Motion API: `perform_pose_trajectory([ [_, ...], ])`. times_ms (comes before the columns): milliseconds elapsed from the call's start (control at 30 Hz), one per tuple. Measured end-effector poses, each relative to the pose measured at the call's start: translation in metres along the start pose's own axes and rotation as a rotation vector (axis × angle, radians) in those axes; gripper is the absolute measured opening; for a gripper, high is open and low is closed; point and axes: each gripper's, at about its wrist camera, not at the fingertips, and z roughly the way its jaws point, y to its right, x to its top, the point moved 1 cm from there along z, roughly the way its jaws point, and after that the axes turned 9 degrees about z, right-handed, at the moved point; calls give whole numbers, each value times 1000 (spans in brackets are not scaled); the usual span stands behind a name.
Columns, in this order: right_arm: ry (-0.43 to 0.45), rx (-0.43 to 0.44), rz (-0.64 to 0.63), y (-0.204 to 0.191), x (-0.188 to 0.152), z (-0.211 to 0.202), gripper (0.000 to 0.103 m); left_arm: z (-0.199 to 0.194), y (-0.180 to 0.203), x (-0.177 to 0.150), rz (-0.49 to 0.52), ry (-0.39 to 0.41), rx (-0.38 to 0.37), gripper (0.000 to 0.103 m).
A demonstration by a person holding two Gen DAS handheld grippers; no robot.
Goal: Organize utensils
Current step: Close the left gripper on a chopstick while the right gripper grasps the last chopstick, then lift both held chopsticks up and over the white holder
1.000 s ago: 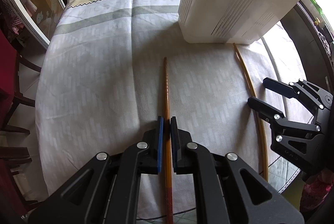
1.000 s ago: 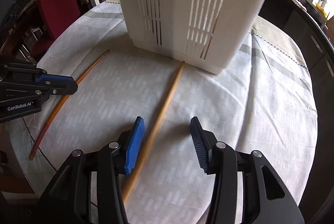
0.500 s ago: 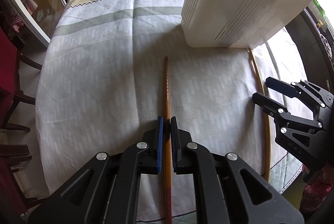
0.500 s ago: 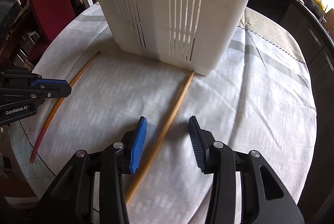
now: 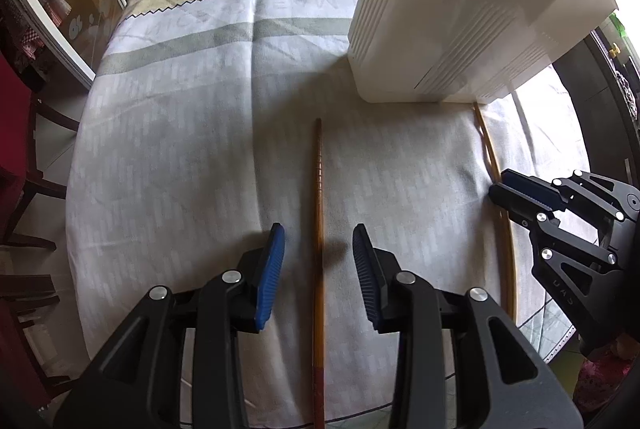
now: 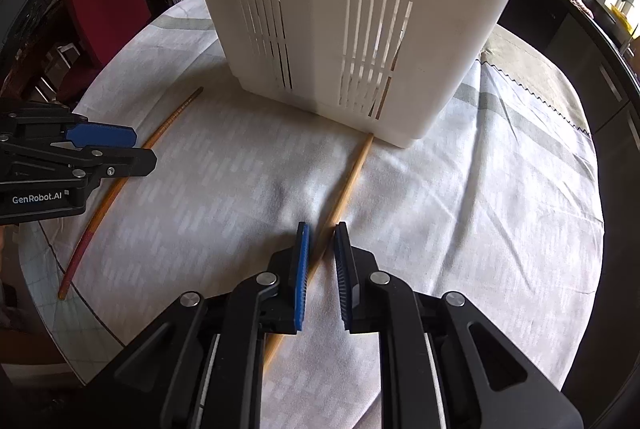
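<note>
Right wrist view shows our right gripper (image 6: 322,235) fingers nearly closed around the pale chopstick (image 6: 348,185), while our left gripper (image 5: 319,243) fingers stand open astride the dark chopstick (image 5: 318,197), so we judge both chopsticks are not yet in the white holder (image 6: 352,9) ahead of the fingers.

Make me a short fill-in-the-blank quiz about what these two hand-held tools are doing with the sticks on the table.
1. The left tool has its jaws ____ around the dark chopstick.
2. The right tool is shut on the ____ chopstick.
3. The far tip of that chopstick touches the white slotted ____.
4. Both chopsticks lie on a white ____.

Missing words: open; pale; container; tablecloth
</note>
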Motion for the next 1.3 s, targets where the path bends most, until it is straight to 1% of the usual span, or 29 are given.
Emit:
perform_pose_trajectory([
  [33,-6,6,6,1,1,1,14,0,2,1,13,-1,11,13],
  [67,-13,12,10,0,2,2,14,1,5,2,27,-7,13,6],
  [167,-12,11,3,1,3,2,13,2,8,3,42,-9,9,6],
  [233,-11,17,10,3,6,2,10,2,7,4,37,-10,0,6],
  [267,-12,25,18,4,6,2,7,2,6,4,33,-11,-4,6],
  [333,14,37,31,8,5,-5,7,0,2,3,22,-5,-7,6],
  [467,82,85,57,18,5,-33,7,-21,-8,0,25,51,-10,6],
  [633,177,139,72,30,3,-76,7,-61,-13,-5,40,148,-10,6],
  [767,276,183,98,42,-2,-111,7,-88,-10,-13,54,208,-18,6],
  [900,366,200,126,54,-15,-142,7,-113,-7,-23,69,270,-10,6],
  [1033,431,218,151,63,-32,-164,7,-127,-1,-32,86,315,-5,6],
  [1100,462,223,164,58,-47,-174,7,-132,4,-36,98,329,-5,6],
  [1300,558,232,202,57,-77,-194,7,-146,16,-45,120,387,2,6],
])
